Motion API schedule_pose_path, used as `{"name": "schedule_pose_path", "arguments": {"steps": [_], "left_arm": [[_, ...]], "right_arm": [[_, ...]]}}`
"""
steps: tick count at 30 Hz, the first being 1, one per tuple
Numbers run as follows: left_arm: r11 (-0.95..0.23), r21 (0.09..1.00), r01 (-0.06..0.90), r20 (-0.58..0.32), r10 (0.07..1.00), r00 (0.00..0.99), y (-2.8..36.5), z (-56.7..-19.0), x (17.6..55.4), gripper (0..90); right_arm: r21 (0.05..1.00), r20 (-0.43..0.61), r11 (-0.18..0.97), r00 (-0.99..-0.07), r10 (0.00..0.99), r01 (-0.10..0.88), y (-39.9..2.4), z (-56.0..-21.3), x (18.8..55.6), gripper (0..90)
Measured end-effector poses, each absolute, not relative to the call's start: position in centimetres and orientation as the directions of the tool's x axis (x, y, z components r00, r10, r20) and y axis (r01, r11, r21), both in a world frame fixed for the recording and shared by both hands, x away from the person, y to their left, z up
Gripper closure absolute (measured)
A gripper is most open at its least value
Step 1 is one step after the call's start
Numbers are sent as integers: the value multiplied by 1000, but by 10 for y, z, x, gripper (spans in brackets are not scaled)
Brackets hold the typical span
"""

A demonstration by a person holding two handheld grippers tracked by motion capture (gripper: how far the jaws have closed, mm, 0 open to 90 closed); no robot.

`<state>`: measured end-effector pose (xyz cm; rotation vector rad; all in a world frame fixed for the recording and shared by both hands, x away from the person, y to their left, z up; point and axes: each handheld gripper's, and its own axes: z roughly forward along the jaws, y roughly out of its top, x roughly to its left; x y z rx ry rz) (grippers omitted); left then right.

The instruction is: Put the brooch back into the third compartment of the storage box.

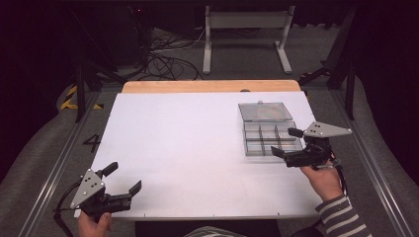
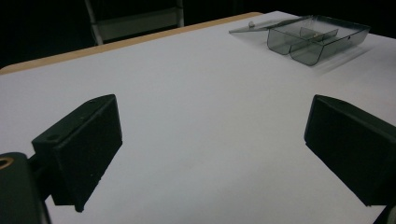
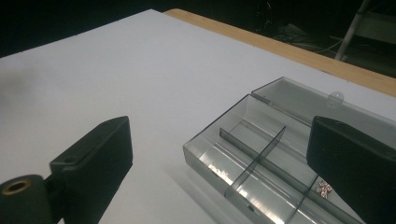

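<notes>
Lab: cables (image 1: 163,61), metal frame (image 1: 247,37)

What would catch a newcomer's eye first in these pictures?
The clear divider box, lid flat open, lies at the far right of the white table. The right gripper hovers beside it with jaws wide open. The left gripper waits open at the near left corner.

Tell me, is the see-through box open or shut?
Open. The box has its lid flipped back flat on the table, so its compartments show.
</notes>
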<state>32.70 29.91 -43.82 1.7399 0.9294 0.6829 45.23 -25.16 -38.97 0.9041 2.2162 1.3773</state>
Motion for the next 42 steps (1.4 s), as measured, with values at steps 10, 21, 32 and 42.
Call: {"name": "schedule_pose_path", "arguments": {"steps": [10,21,32,42], "left_arm": [[-197,942,272,19,840,542,299,-438,327,48],[-196,942,273,18,840,542,299,-439,328,48],[-200,941,273,21,840,542,299,-438,327,48],[-200,942,271,21,839,544,299,-438,327,48]], "right_arm": [[896,25,325,-764,644,303,-254,-407,440,64],[883,25,360,-796,605,301,-247,-430,431,52],[877,58,349,-793,606,331,-249,-454,425,37],[870,55,360,-793,607,336,-252,-472,419,28]]}}
